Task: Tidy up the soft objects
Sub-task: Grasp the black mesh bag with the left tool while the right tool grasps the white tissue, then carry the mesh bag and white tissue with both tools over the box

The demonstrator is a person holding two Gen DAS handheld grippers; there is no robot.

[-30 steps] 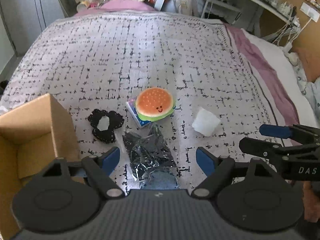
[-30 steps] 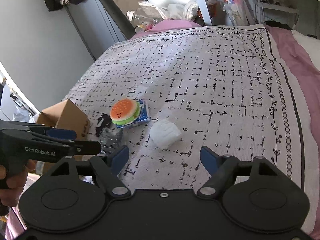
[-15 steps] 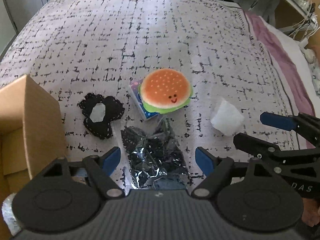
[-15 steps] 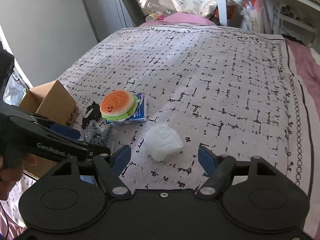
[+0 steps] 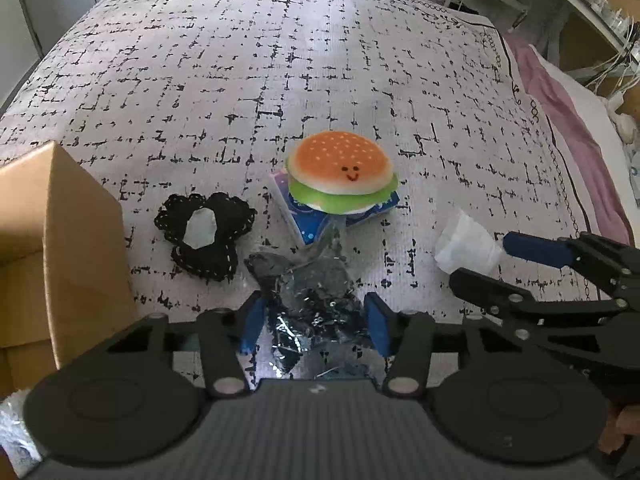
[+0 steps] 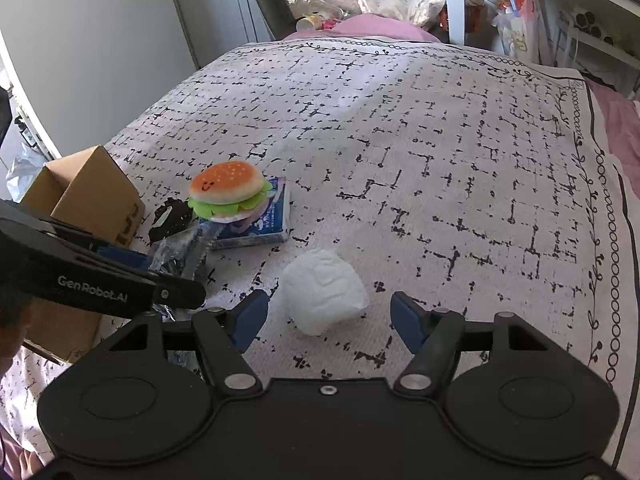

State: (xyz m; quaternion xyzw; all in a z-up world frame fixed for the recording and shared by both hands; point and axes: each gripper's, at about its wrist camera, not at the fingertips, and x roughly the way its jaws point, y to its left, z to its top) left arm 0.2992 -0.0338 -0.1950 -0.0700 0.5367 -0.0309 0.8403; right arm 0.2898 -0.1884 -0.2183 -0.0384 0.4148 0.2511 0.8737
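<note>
Two claws down over the patterned bedspread [image 5: 320, 60], each set on its own soft thing.

Left claw [image 5: 314, 322]: jaws just drawn in, now narrow, blue pads flanking the crinkly dark plastic bag [image 5: 312, 300] and seemingly touching its sides; firm squeeze or bare contact, cannot tell. Bag lying straight ahead of this claw, long axis running away from it toward the burger toy [image 5: 342, 174], pinched tail nearly reaching the blue packet [image 5: 308, 222] under the burger. Pads across the short axis, which looks right for a lift.

Right claw [image 6: 325, 318]: jaws also just closing but at middling width, pads clear of the white wad [image 6: 322, 290] on both sides, nothing gripped. Wad directly ahead, between the pads yet nearer the left-hand pad, resting on the bedspread; seen from the left camera too, just at the tip of the right claw [image 5: 480, 262].

Cardboard box [image 5: 52, 248] on the left edge, just beside the left claw, well apart from the right. Probably the drop spot, so the bag has the shorter trip. Black lace-edged piece [image 5: 208, 236] between box and bag, untouched.
</note>
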